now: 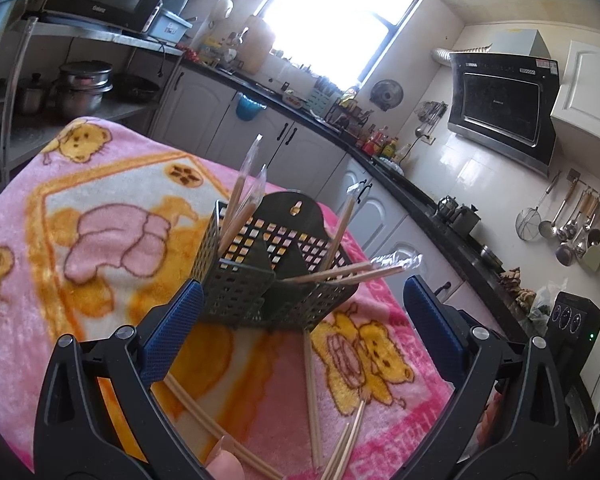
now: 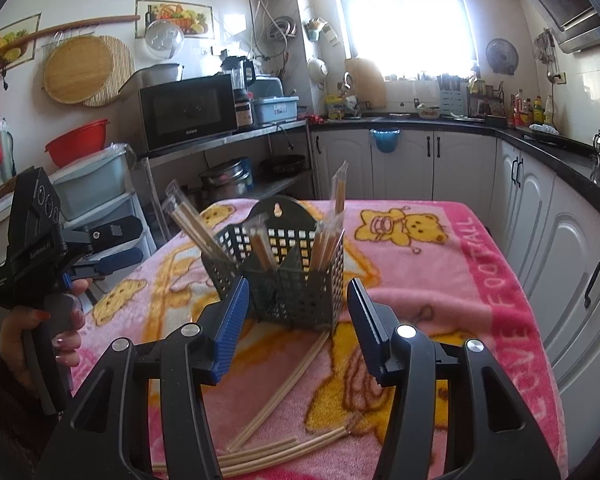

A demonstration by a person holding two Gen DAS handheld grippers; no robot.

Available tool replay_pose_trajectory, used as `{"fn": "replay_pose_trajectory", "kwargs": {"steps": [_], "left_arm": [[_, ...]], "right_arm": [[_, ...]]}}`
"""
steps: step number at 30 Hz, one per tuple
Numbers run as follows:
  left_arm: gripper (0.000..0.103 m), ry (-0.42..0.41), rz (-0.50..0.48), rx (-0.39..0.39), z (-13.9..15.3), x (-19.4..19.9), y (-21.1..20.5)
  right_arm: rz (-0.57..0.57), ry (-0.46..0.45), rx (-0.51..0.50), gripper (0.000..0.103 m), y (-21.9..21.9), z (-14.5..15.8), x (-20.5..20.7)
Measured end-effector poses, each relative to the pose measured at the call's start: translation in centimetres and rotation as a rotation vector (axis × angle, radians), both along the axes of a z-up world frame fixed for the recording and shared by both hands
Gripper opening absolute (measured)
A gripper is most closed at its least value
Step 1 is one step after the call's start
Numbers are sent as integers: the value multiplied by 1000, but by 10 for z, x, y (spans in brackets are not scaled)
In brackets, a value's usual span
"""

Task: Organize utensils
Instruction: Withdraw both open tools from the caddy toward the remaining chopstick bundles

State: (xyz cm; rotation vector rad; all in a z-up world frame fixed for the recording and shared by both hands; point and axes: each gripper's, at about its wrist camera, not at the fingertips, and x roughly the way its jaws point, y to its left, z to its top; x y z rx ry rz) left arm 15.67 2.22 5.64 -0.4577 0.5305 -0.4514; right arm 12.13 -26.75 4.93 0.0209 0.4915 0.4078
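Left wrist view showed the left hand-held gripper (image 1: 302,312) released, its blue pads spread wide with nothing between them, pointing toward the black perforated utensil caddy (image 1: 276,264) that stood upright at the centre of the frame on the surface (image 1: 40,240), which was draped in a pink blanket printed with bears. Wrapped chopsticks (image 1: 242,192) leaned out of the caddy's compartment at 11 o'clock, and another wrapped pair (image 1: 356,270) leaned out toward 3 o'clock. Loose bare chopsticks (image 1: 312,392) lay flat on the blanket at 6 o'clock of the caddy, between the gripper's arms.

Right wrist view showed the right hand-held gripper (image 2: 296,320) also released, jaws apart and empty, aimed at the same caddy (image 2: 284,276) just beyond its pads. Several bare chopsticks (image 2: 284,384) lay scattered on the blanket at 6 o'clock of the caddy, one touching its base. At 9 o'clock in this view a person's hand (image 2: 40,332) held the left hand-held gripper (image 2: 128,254) above the surface's edge. Behind the surface a microwave (image 2: 188,110) sat on a shelf at 11 o'clock.
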Motion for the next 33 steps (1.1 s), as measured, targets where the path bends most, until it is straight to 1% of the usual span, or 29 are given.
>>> {"fn": "replay_pose_trajectory", "kwargs": {"steps": [9, 13, 24, 33], "left_arm": [[92, 65, 6, 16, -24, 1, 1], [92, 98, 8, 24, -35, 1, 1], [92, 165, 9, 47, -60, 1, 1], [92, 231, 18, 68, -84, 9, 5]], "right_arm": [[45, 81, -45, 49, 10, -25, -4], [52, 116, -44, 49, 12, -36, -7], [66, 168, -51, 48, 14, -53, -11], [83, 240, -82, 44, 19, -73, -9]]}}
